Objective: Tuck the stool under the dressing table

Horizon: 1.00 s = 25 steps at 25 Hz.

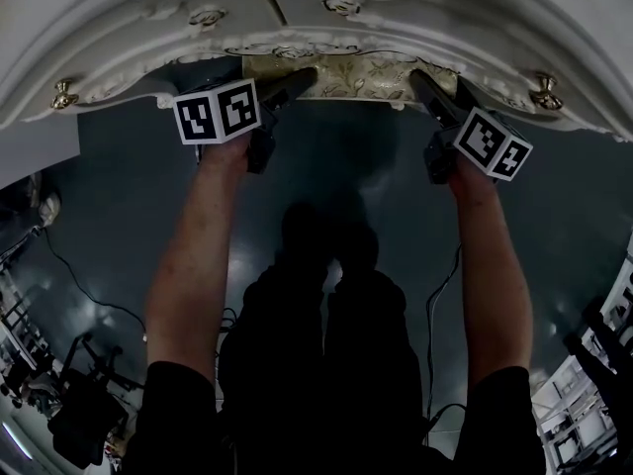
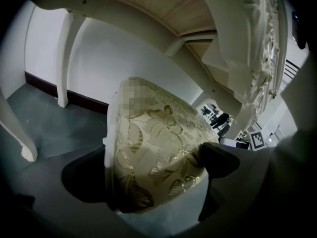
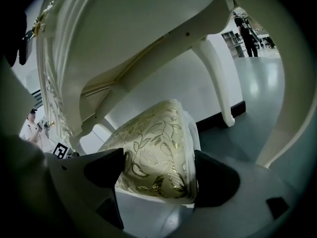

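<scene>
Both hand-held grippers grip the stool (image 1: 346, 75) at the front of the dressing table (image 1: 396, 18). The left hand-held gripper (image 1: 295, 82) is clamped on the left end of the padded seat and the right hand-held gripper (image 1: 427, 89) on the right end. In the head view only a strip of the floral seat shows below the carved apron; the rest lies beneath the table. The stool sits straight ahead of both grippers, on the side away from the person. Its long axis runs left to right, parallel to the table's front. Neither hand is clearly nearer. The gripper views show open floor beyond the seat, between the table's legs (image 2: 67, 58), so a level, even push straight forward looks like what remains.
</scene>
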Available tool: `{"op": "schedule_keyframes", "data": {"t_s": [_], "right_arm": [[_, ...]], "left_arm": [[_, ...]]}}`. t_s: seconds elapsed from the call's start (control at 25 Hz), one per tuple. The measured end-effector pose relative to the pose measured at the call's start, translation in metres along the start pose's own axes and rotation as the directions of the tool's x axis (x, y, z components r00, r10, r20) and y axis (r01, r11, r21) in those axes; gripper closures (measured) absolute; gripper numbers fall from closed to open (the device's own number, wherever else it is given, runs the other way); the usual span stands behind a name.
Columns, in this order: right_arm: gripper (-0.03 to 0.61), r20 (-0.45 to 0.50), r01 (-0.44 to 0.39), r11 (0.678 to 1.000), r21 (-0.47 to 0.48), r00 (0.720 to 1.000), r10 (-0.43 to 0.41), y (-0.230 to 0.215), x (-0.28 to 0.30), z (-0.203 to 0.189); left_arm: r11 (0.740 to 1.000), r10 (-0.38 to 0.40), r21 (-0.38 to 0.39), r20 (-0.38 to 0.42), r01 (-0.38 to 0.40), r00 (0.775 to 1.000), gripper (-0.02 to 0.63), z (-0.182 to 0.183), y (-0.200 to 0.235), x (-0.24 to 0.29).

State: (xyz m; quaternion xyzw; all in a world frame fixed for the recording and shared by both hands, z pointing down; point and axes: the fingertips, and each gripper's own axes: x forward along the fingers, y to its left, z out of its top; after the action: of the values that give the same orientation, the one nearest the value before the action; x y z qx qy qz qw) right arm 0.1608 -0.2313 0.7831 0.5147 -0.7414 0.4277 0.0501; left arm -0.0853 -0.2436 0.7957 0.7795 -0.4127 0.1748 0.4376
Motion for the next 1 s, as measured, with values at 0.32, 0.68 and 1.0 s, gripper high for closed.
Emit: {"op": "schedule_keyframes", "data": {"t_s": [0.32,0.68,1.0], "right_arm": [[0.114,0.045,0.021,0.993,-0.120,0.999,-0.016,0.006,-0.019,-0.003],[0.359,-0.028,0.101,0.970,-0.223,0.994,-0.110,0.001,-0.049,-0.015],[0.518,-0.094,0.115,0.957,-0.267,0.985,-0.144,0.009,-0.062,-0.030]], "left_arm": [[1.000,0.010,0.008,-0.009,-0.010,1.000,0.028,-0.002,-0.002,-0.010],[0.920,0.254,0.310,-0.007,-0.240,0.967,0.224,-0.028,-0.008,-0.047],[0.891,0.335,0.322,0.011,-0.321,0.942,0.545,-0.037,-0.013,-0.074]]}}
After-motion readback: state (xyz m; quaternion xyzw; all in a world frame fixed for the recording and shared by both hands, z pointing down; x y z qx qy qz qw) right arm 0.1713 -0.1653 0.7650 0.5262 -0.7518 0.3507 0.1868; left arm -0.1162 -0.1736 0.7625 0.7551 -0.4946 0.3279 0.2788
